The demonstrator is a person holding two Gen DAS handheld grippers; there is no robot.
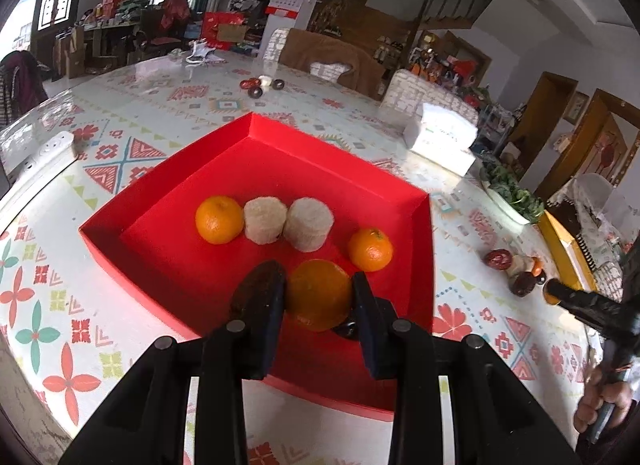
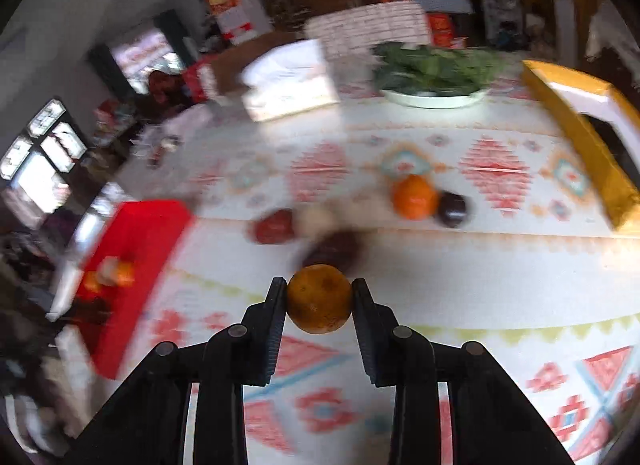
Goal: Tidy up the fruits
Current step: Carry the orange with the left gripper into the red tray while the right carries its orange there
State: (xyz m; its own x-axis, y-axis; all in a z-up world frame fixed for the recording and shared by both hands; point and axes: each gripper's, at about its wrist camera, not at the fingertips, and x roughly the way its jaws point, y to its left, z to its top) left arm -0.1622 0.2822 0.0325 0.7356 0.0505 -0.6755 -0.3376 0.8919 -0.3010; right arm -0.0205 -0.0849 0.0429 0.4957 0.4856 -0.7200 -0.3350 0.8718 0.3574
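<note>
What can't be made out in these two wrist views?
- Left wrist view: the underside of the orange in the left gripper and a dark thing beneath it, hidden by the fruit and fingers.
- Left wrist view: what the right gripper holds, only an orange sliver showing at its tip.
- Right wrist view: the red tray contents and the dark fruits, smeared by motion blur.

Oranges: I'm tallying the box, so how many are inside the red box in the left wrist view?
3: one orange at the left by the pale rounds, one at the right, one gripped in the left tongs. None look hidden.
</note>
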